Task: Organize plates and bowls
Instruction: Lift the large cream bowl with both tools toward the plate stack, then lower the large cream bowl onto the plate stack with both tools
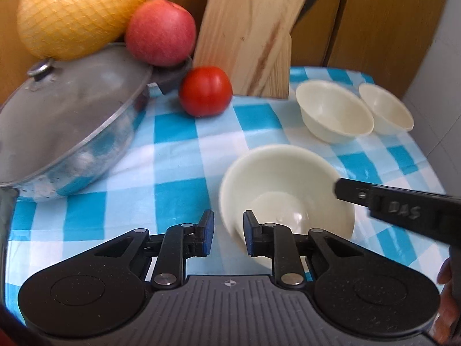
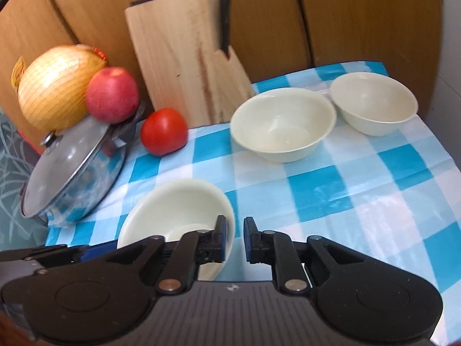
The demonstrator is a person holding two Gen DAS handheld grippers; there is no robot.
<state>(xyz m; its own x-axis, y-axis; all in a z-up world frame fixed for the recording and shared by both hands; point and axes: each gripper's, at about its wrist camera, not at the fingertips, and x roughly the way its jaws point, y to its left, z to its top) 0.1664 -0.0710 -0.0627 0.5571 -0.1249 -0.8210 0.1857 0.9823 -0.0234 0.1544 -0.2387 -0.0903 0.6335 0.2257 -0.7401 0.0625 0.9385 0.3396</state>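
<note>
A cream bowl (image 1: 288, 178) hangs tilted just over the blue-checked cloth (image 1: 178, 173), held from both sides. My left gripper (image 1: 229, 236) is shut on its left rim, which runs up between the pads. The right gripper's black finger (image 1: 354, 191) reaches in onto the opposite rim. In the right wrist view the same bowl (image 2: 178, 204) has its right rim between the pads of my right gripper (image 2: 233, 239), which is shut on it. The left gripper (image 2: 57, 252) shows at the bowl's far side. Two more cream bowls (image 2: 282, 124) (image 2: 374, 103) stand side by side at the back right.
A steel pot with a glass lid (image 1: 72, 121) stands at the left, with a netted pomelo (image 1: 77, 11) and an apple (image 1: 161, 31) behind it. A tomato (image 1: 206, 90) lies before the wooden knife block (image 1: 250, 31). The cloth ends at the right edge (image 2: 443, 155).
</note>
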